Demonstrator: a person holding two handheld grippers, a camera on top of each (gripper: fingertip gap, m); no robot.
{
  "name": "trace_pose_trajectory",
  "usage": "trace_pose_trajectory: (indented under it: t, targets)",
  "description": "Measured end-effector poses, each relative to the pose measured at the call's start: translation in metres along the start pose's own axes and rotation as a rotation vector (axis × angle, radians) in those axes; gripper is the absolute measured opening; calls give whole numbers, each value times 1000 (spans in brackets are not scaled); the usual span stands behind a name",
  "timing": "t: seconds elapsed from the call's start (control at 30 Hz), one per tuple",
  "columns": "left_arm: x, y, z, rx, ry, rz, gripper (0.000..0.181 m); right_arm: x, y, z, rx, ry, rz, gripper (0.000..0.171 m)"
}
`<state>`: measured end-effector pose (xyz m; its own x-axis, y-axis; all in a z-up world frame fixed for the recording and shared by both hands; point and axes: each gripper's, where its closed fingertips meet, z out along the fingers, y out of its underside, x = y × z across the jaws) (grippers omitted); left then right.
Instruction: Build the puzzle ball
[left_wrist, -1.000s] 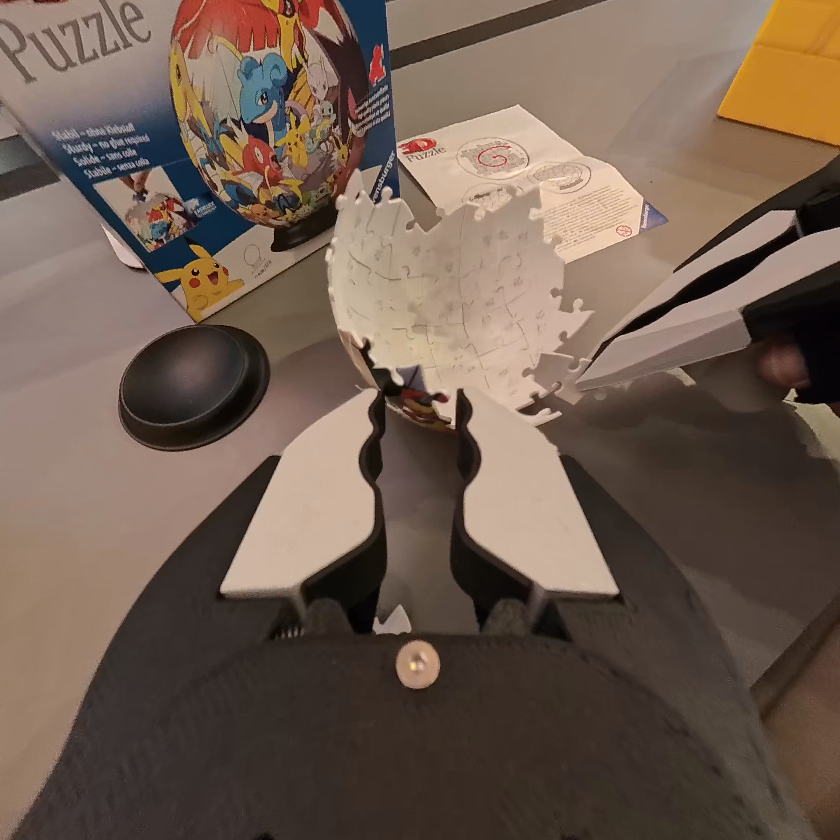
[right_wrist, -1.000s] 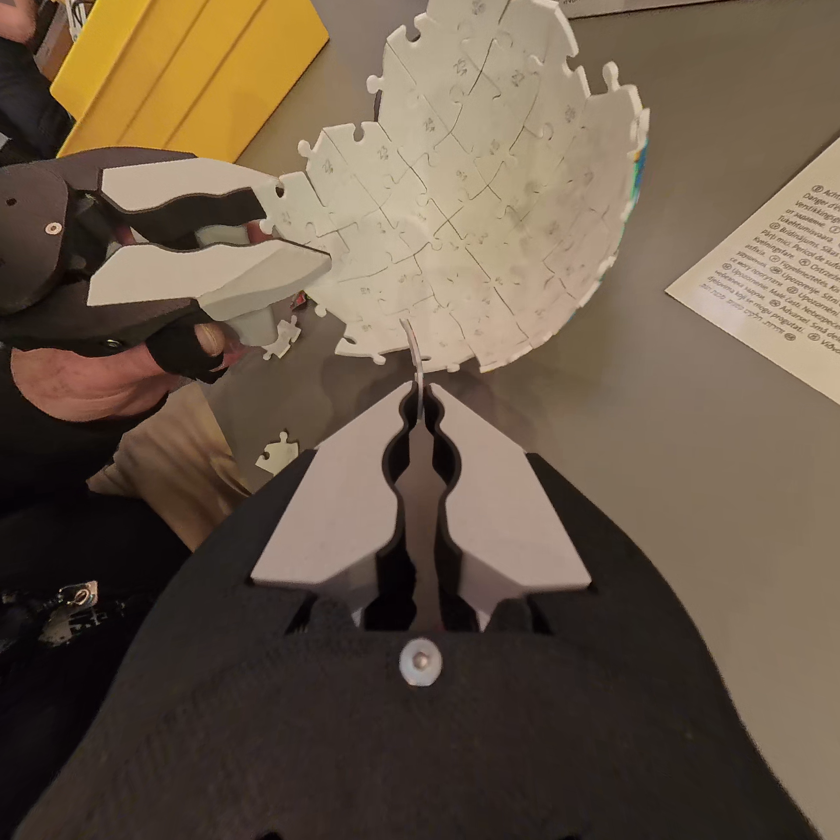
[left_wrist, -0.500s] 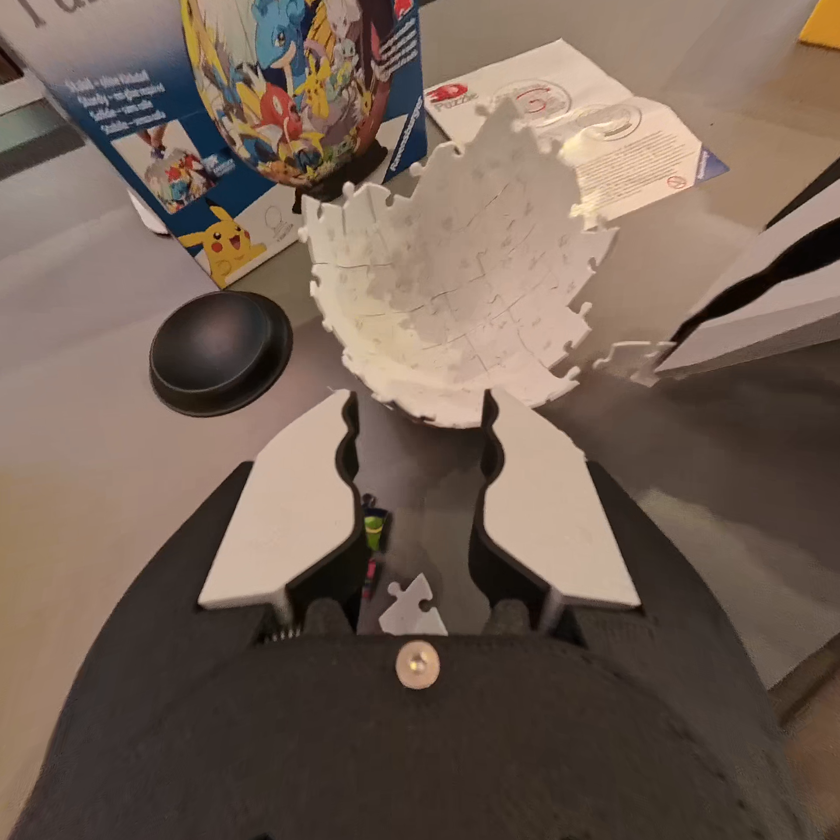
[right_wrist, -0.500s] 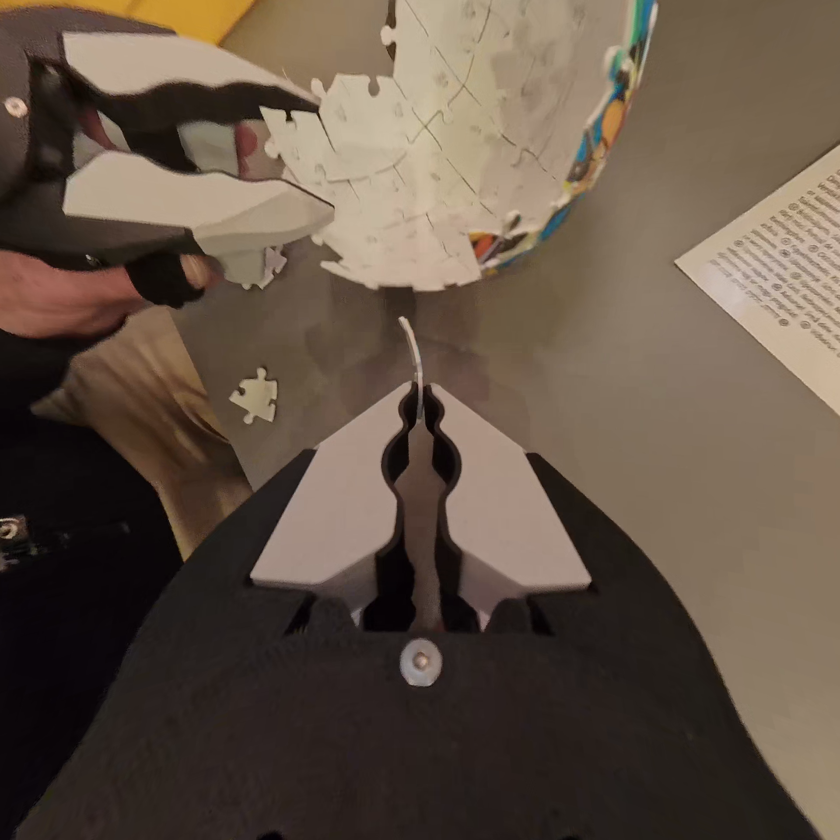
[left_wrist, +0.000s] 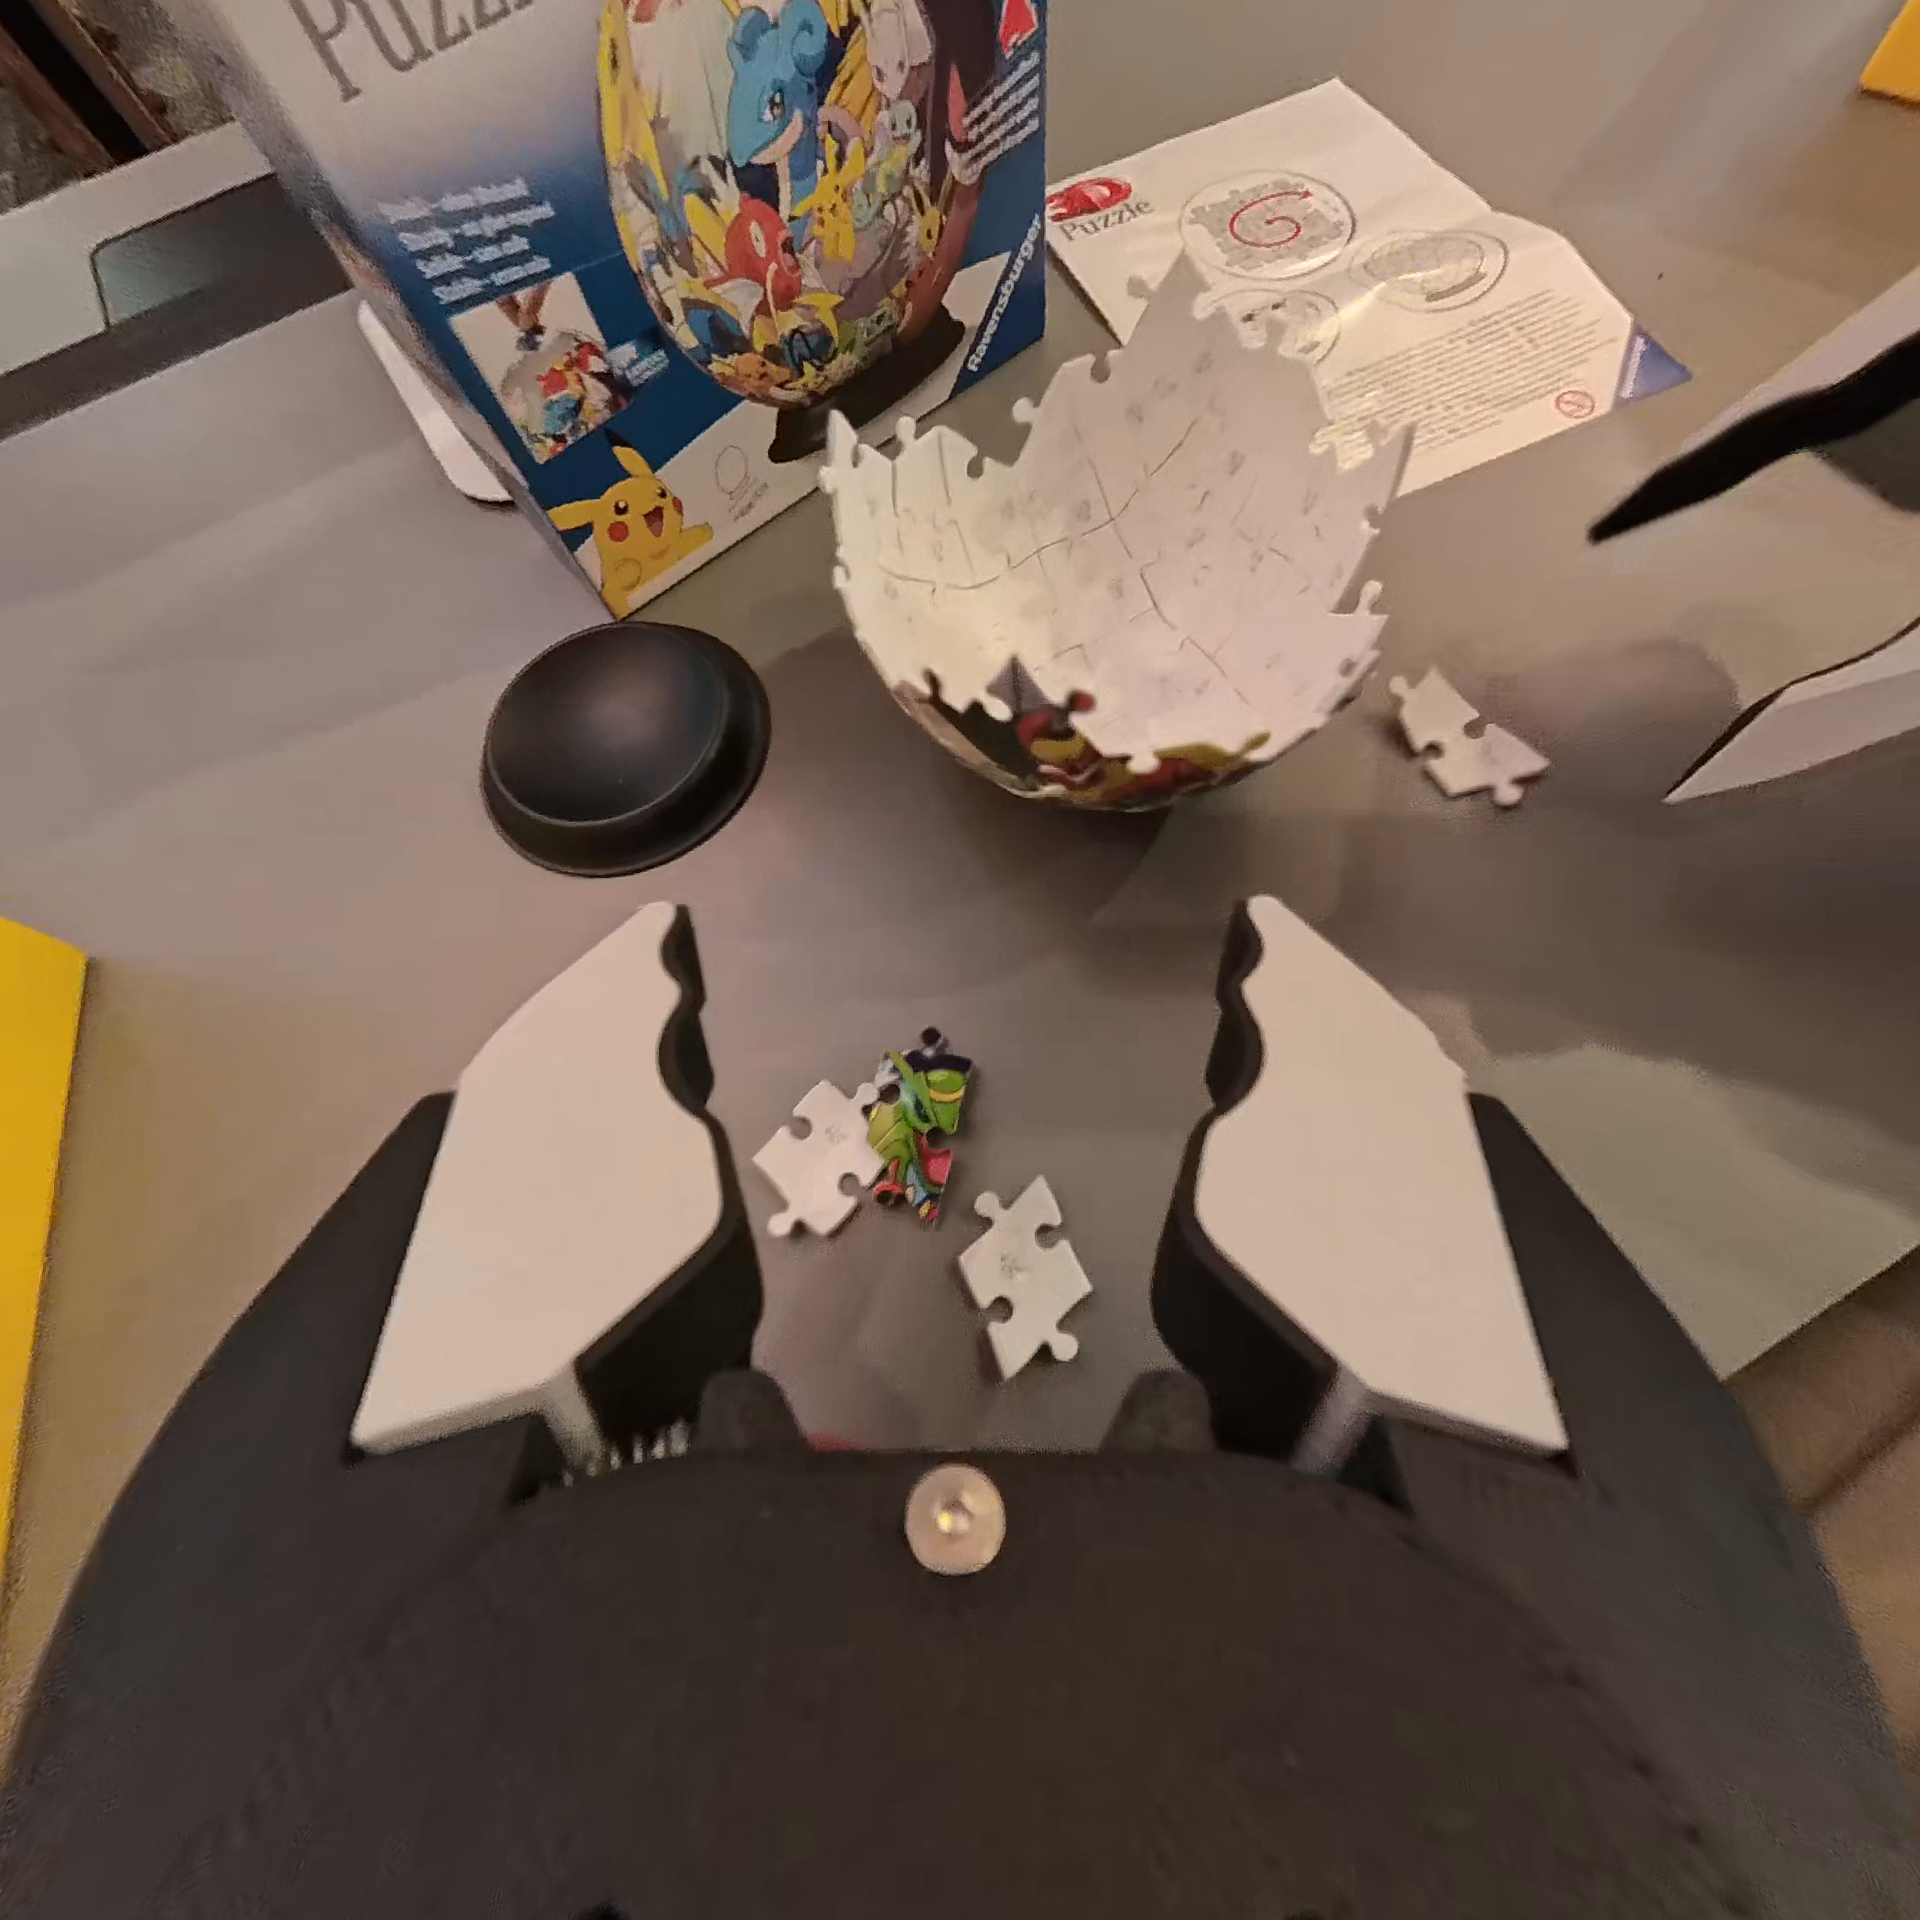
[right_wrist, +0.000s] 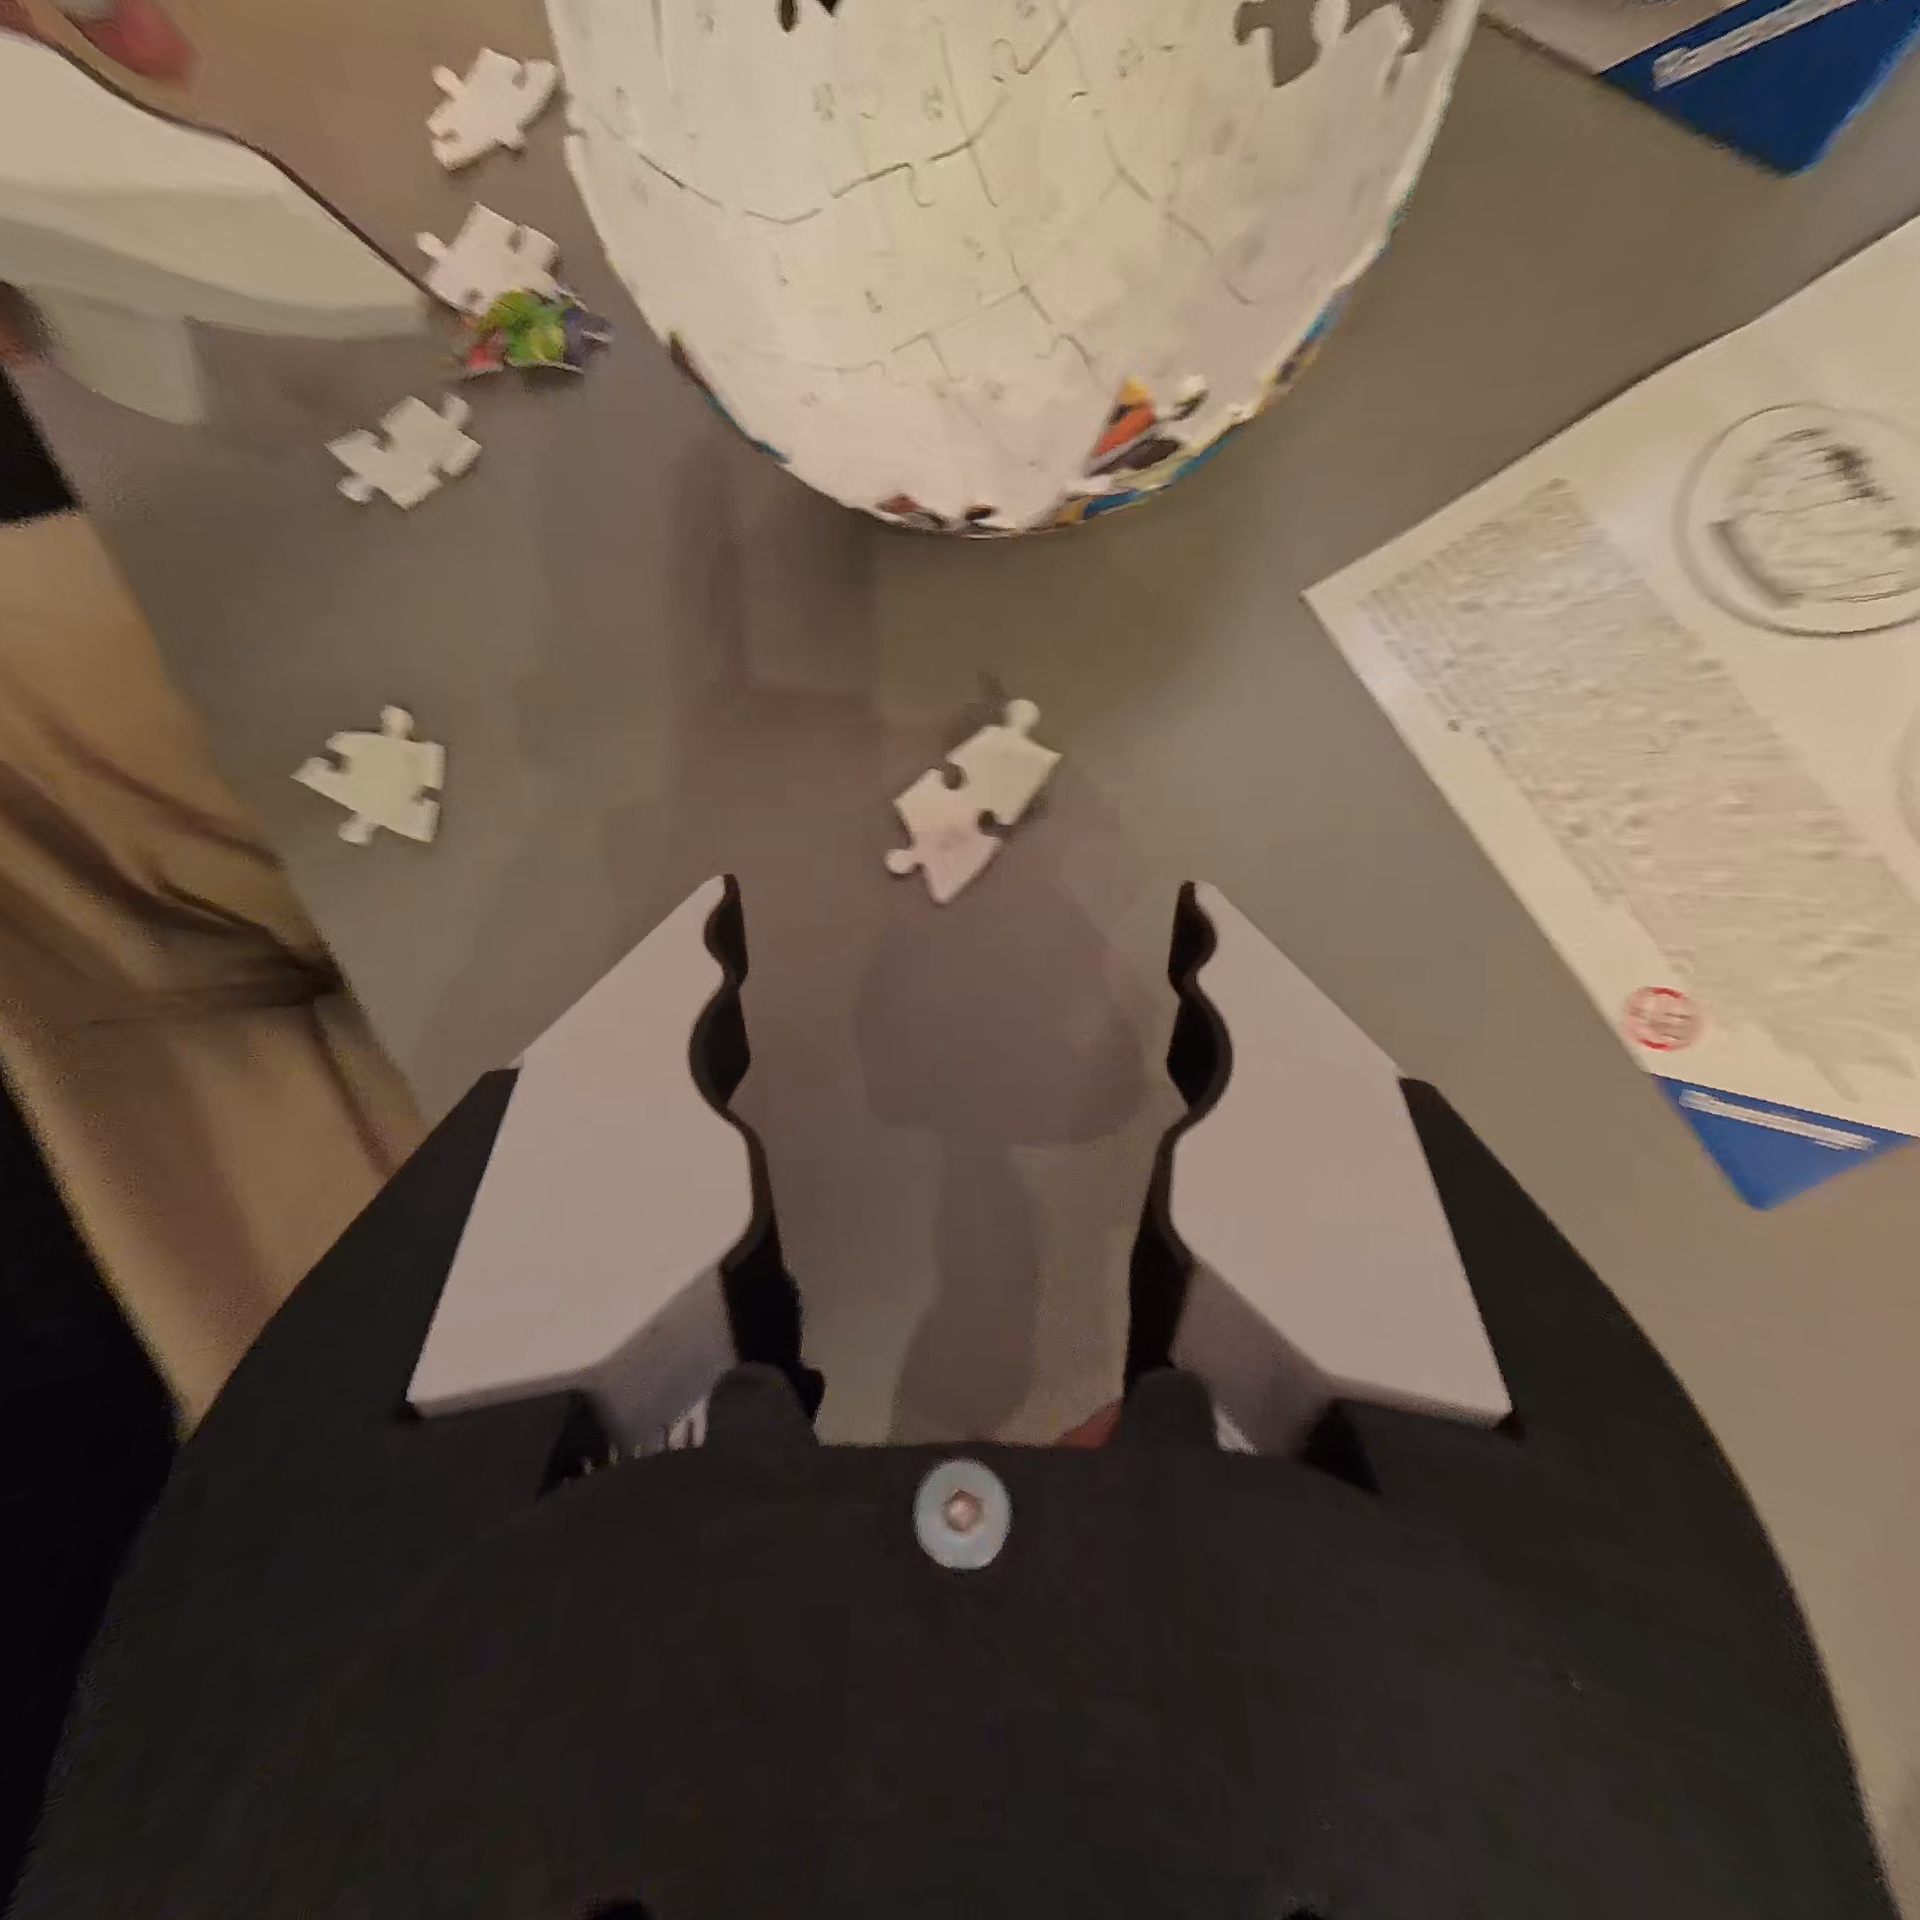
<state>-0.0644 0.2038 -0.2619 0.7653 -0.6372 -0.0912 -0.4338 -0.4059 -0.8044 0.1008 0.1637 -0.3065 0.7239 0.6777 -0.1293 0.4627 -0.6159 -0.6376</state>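
1. Nearest, the left gripper (left_wrist: 956, 925) hangs over the grey table (left_wrist: 260, 810) with its jaws spread wide and nothing between them; below the gap lie two white puzzle pieces (left_wrist: 1023, 1273) face down and a colourful piece (left_wrist: 920, 1127) face up, the colourful one touching one of the white ones.
2. Likewise, the right gripper (right_wrist: 956, 894) is wide open and empty, and a white loose piece (right_wrist: 971, 800) lies on the table just ahead of its fingertips.
3. Further on, the half-built puzzle ball (left_wrist: 1112, 592) rests on the table as an open bowl, white inside, printed colours showing at its lower edge; it touches neither gripper.
4. Beside it to the left sits a black round stand (left_wrist: 623, 743), and to the right a joined pair of white pieces (left_wrist: 1465, 732).
5. Behind the bowl, the puzzle box (left_wrist: 717, 281) stands upright and a paper instruction sheet (left_wrist: 1455, 301) lies flat.
6. At the near left edge of the left wrist view a yellow object (left_wrist: 31, 1195) shows; in the right wrist view the table edge meets beige fabric (right_wrist: 135, 935).
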Motion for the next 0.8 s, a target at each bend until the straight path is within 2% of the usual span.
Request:
trace_pose_trajectory:
  t: [0.1, 0.2, 0.33, 0.43, 0.53, 0.6, 0.8]
  targets:
    - [-12, 3, -8, -15, -21, 27, 102, 20, 14, -5, -47, 67, -50, 98]
    - [-34, 3, -18, -19, -45, 33, 101, 50, 36, -4, -120, 154, -54, 88]
    - [-65, 16, -22, -44, -28, -28, 100, 68, 39, -8, -88, 175, -28, 96]
    - [-83, 30, -18, -72, -30, -73, 98, 76, 36, -9, -57, 237, -62, 120]
    - [-95, 48, -9, -117, -8, -136, 103, 72, 39, -4, -31, 208, -24, 136]
    - [-99, 52, -6, -108, 0, -149, 101, 71, 37, -2, 0, 205, -23, 137]
    - [-102, 76, 2, -167, 55, -198, 118, 70, 32, 3, 90, 211, 26, 132]
